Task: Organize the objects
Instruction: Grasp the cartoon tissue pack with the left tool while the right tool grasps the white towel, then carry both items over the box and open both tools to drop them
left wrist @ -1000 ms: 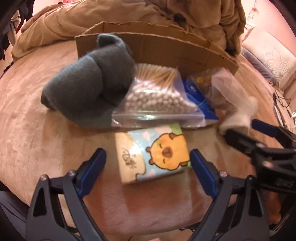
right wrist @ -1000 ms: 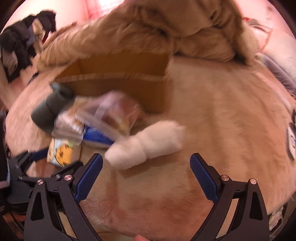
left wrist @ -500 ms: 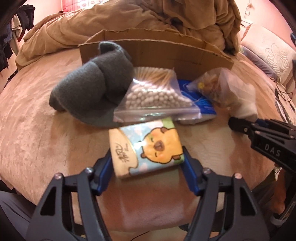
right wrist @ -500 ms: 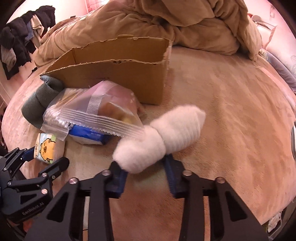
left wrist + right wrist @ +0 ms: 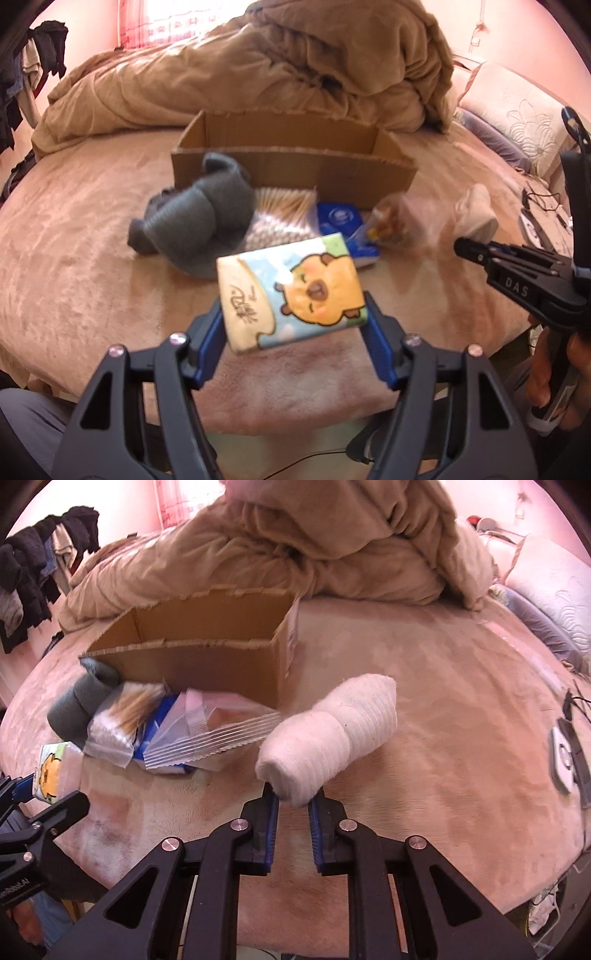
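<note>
left gripper (image 5: 293,332): clamps soft printed tissue pack (image 5: 291,291), lifted above bed's near edge | right gripper (image 5: 293,805): closed on fluffy white sock roll (image 5: 328,734) | around: open cardboard box (image 5: 291,168), grey socks (image 5: 195,229), plastic bags (image 5: 210,734) touching its front wall | bed (image 5: 461,720): plush

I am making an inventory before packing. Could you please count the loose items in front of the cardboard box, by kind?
Rolled socks: 2, grey and white
Tissue packs: 2, cartoon pack and blue pack
Clear zip bags: 2, cotton swabs and snacks
Total: 6
</note>
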Demonstrator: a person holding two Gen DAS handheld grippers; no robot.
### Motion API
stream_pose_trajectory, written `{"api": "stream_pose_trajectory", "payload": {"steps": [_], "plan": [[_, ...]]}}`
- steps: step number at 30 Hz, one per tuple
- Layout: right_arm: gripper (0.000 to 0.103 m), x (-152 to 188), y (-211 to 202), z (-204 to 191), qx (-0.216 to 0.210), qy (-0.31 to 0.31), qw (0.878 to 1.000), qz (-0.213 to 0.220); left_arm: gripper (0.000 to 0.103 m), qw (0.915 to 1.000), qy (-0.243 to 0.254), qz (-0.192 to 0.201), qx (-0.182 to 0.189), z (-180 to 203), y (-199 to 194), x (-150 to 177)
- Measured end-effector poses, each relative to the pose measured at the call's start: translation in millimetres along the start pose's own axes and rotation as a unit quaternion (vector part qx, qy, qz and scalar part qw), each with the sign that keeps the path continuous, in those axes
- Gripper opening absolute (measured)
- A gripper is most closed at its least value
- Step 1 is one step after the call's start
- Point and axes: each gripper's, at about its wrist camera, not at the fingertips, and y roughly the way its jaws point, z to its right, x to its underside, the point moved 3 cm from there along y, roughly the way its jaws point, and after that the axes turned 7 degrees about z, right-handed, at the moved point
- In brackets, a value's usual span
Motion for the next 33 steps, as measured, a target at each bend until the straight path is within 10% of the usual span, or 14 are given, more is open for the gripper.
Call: {"api": "stream_pose_trajectory", "payload": {"steps": [18,33], "plan": [[0.017,-76,-61,-15,-0.012,-0.013,0.998,0.061,0.067,0.9988,-0.015,0.043,0.018,-20,-42,-90],[0.017,-154,-35,-56,-0.079,-0.047,0.990,0.107,0.067,0.9988,-0.012,0.041,0.024,-64,20,-165]]}}
